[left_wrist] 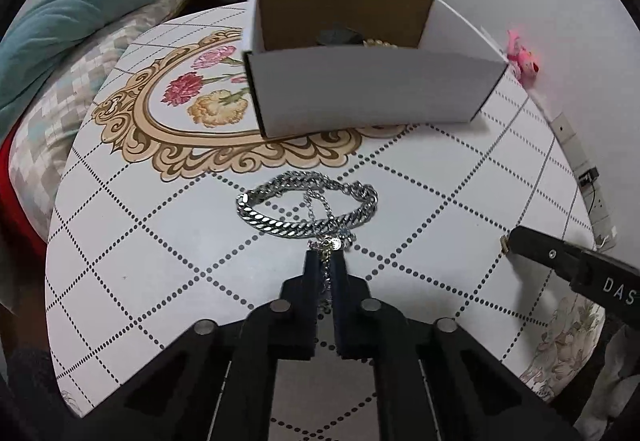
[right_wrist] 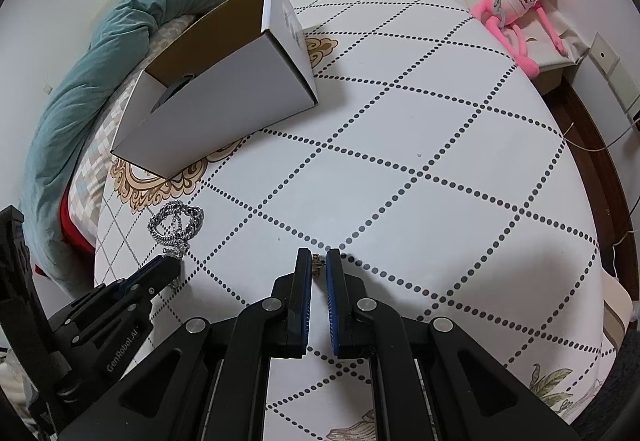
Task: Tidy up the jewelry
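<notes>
A thick silver chain bracelet (left_wrist: 288, 215) lies on the table with a thin silver necklace (left_wrist: 327, 241) draped over it. My left gripper (left_wrist: 325, 261) is shut on the thin necklace, whose chain runs between the fingers. The bracelet also shows in the right wrist view (right_wrist: 176, 225), beside the left gripper (right_wrist: 170, 267). My right gripper (right_wrist: 319, 261) is shut on a small gold earring (right_wrist: 317, 264) just above the table; the earring also shows at its tip in the left view (left_wrist: 504, 243). The open white cardboard box (left_wrist: 360, 89) holds a dark item and a pearl piece.
The round table (right_wrist: 440, 181) has a dotted diamond pattern and a floral medallion (left_wrist: 192, 109). A bed with a teal duvet (left_wrist: 100, 1) lies to the left. A pink plush toy (right_wrist: 516, 9) sits beyond the table's far right edge.
</notes>
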`<state>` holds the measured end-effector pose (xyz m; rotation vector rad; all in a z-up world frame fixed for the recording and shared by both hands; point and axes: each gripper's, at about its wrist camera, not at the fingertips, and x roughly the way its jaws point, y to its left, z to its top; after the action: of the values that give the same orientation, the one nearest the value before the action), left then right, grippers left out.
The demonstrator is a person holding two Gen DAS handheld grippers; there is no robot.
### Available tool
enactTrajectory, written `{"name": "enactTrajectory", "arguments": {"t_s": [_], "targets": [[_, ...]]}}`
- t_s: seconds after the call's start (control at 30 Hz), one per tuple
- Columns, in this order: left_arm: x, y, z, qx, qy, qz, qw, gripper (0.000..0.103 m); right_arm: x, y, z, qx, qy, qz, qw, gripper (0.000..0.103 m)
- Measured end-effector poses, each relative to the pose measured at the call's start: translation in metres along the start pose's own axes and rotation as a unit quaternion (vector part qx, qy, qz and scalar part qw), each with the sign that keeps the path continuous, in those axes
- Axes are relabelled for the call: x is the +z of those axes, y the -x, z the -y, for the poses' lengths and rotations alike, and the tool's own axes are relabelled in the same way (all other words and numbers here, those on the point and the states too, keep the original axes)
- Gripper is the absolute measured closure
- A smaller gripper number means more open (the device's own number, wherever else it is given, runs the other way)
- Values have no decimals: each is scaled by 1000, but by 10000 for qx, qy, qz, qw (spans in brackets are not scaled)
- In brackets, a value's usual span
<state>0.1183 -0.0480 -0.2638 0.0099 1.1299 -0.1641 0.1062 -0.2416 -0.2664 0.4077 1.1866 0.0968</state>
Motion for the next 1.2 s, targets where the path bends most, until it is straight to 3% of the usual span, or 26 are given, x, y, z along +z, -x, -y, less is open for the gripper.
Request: {"name": "enactTrajectory", "arguments": {"t_s": [0.2,0.47,0.6,0.73,0.8,0.87,1.13,1.17,1.2], "targets": [[2,27,-24,-388,551,137,9976,102,2,7,0,57,-11,71,10000,95],[-5,33,-55,-392,983,87,9943,102,4,12,-1,137,-28,115,9998,95],[-7,34,-57,-851,1146,97,9897,100,3,14,-4,146,-3,123,9998,95],[-1,32,-37,-881,869,117,9922,97,2,14,-4,131,-5,120,9998,95],[2,30,-26,-827,652,132,9943,84,2,14,-4,125,-5,117,9999,95],[2,23,-18,-742,484,79,9960,78,2,15,-4,117,-7,129,9998,95],[-3,3,6,-406,-19,35,9992,80,3,15,3,83,-69,136,9998,95],[-4,1,9,-319,-109,36,9994,86,3,14,4,87,-87,131,9998,95],[-5,-1,11,-283,-150,11,9995,99,3,14,5,90,-99,132,9998,95]]}}
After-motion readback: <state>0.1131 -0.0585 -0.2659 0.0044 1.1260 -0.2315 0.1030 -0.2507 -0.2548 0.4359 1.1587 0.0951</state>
